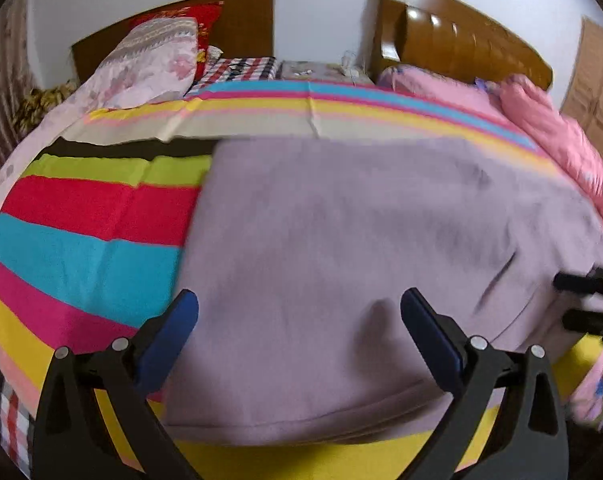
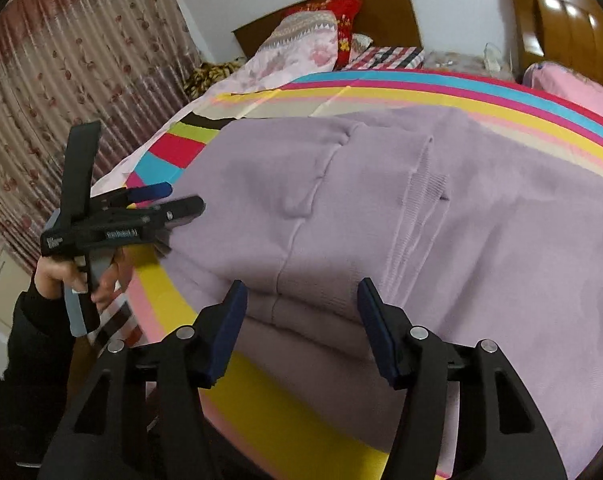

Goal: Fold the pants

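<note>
Bed sheet [image 1: 81,240]: striped, spread flat as the folding surface; its edges run out of both views.
Pants [image 1: 341,240]: lilac, lying folded at the centre of the left wrist view, layers stacked toward 6 o'clock, probably just laid over.
Left gripper [image 1: 299,312]: jaws wide apart above the cloth, holding nothing; likely freed for the next grab.
Right gripper [image 2: 301,308]: jaws parted over the folded edge, pads pressing nothing.
Hidden: the pants' far end at 3 o'clock is cut off; the cloth is blurred in the left wrist view.
</note>
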The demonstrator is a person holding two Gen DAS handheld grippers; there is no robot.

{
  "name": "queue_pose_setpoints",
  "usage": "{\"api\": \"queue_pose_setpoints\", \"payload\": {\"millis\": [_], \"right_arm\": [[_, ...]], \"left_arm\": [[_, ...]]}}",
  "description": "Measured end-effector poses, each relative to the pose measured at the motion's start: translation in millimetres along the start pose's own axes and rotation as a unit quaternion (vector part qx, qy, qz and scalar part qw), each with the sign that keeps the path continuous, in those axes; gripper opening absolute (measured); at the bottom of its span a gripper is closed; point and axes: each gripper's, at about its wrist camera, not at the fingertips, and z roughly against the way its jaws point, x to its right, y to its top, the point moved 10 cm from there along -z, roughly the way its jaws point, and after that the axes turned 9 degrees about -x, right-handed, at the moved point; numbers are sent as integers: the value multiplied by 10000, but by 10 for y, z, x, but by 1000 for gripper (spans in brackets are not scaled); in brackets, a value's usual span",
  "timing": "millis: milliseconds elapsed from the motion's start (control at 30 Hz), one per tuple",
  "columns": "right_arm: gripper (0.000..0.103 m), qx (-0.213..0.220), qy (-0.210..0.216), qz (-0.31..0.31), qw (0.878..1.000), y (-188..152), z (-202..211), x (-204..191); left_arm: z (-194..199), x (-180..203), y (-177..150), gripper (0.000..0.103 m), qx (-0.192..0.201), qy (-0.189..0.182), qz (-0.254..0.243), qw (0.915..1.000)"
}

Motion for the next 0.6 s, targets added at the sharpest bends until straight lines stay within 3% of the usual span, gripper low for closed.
{"api": "queue_pose_setpoints", "payload": {"millis": [100, 200, 300, 367, 433, 500, 600], "right_arm": [[57, 274, -435, 308, 9982, 452, 45, 11], [57, 66, -581, 633, 9963, 787, -259, 12], [58, -477, -719, 432, 9953, 752, -668, 252], [61, -413, -705, 360, 9960, 694, -697, 349], [65, -324, -459, 211, 9982, 679, -656, 375], [65, -283, -299, 38, 9991, 696, -651, 425], [68, -30, -487, -214, 9986, 703, -465, 464]], "left_arm": [[247, 206, 462, 101, 409, -218, -168, 9988], [16, 405, 825, 101, 298, 142, -618, 9975], [-562, 286, 845, 101, -337, 420, -521, 9972], [-756, 151, 768, 102, -566, 312, -355, 9973], [-738, 105, 763, 101, -465, 121, -237, 9986], [-757, 96, 748, 101, -464, 206, -258, 9984], [-779, 93, 740, 102, -479, 327, -315, 9978]]}}
